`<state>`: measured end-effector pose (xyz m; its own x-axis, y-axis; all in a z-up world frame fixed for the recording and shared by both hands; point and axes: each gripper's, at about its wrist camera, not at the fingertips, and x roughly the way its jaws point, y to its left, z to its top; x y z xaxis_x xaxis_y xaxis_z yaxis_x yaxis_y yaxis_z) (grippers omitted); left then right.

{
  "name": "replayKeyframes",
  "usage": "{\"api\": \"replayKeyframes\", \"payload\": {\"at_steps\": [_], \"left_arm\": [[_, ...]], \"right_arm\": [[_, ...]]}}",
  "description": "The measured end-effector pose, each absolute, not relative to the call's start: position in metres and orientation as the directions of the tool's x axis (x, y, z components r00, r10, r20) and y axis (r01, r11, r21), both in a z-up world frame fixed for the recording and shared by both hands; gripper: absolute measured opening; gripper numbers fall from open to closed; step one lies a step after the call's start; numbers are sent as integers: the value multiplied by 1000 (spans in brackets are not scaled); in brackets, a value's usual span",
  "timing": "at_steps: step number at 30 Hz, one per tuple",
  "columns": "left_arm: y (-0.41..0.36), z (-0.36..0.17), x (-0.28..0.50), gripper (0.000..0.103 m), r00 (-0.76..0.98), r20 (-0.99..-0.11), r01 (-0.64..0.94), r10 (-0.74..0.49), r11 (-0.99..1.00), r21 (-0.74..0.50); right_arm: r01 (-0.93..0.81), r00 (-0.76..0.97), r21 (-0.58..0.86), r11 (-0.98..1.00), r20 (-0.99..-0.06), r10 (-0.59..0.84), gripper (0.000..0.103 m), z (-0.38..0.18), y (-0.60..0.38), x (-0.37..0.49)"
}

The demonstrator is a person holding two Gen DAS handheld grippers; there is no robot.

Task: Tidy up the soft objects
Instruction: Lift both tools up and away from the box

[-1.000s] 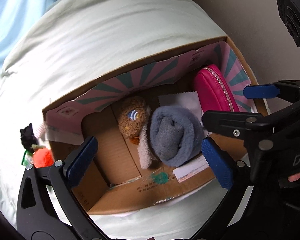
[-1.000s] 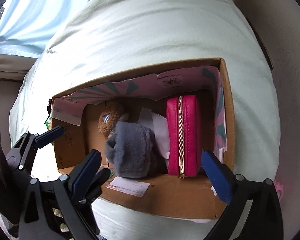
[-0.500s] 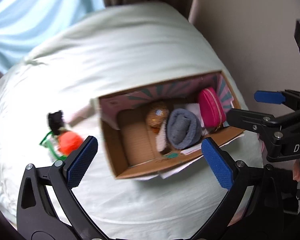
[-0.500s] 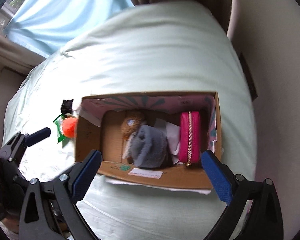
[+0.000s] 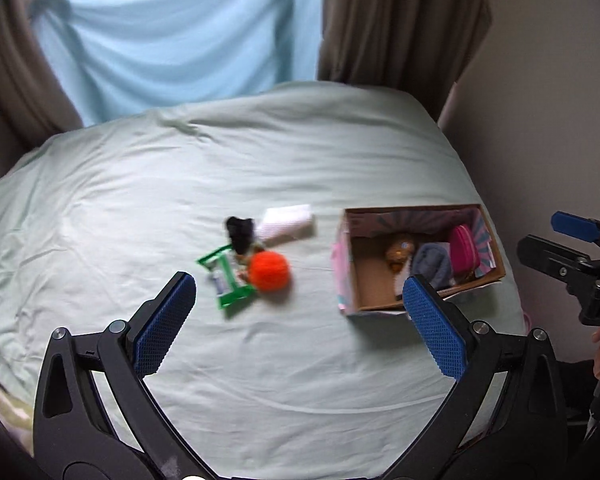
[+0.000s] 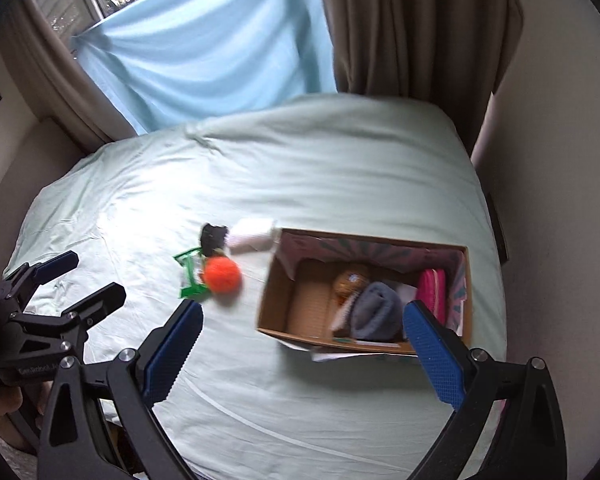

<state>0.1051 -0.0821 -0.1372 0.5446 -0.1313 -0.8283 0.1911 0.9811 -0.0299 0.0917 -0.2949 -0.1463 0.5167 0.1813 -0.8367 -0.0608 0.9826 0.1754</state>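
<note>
We hold both tools above the bed (image 5: pixel 180 184), the left tool (image 5: pixel 300 320) and right tool (image 6: pixel 304 340) each spread wide with nothing between the pads. The box (image 6: pixel 284 316) sits near the bed's right edge, holding a brown plush (image 6: pixel 350 280), a grey roll (image 6: pixel 374 312) and a pink pouch (image 6: pixel 432 290). Just left of it lie an orange ball (image 5: pixel 269 271), a green packet (image 5: pixel 226 280), a black toy (image 5: pixel 240 232) and a white cloth (image 5: pixel 288 222), bunched together. Curtains (image 6: pixel 412 24) hang behind; open sheet spreads left and toward us.
</note>
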Motion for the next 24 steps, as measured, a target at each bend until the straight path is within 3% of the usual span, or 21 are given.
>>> {"api": "replayKeyframes", "payload": {"at_steps": [12,24], "left_arm": [[66,-101,71,103,642,-764,91,-67,996,-11],[140,-152,116,103,569,-811,100,-139,990,-99]], "right_arm": [[-52,605,218,975,-769,205,100,-111,-171,68],[86,613,257,963,-775,152,100,-150,-110,90]]}}
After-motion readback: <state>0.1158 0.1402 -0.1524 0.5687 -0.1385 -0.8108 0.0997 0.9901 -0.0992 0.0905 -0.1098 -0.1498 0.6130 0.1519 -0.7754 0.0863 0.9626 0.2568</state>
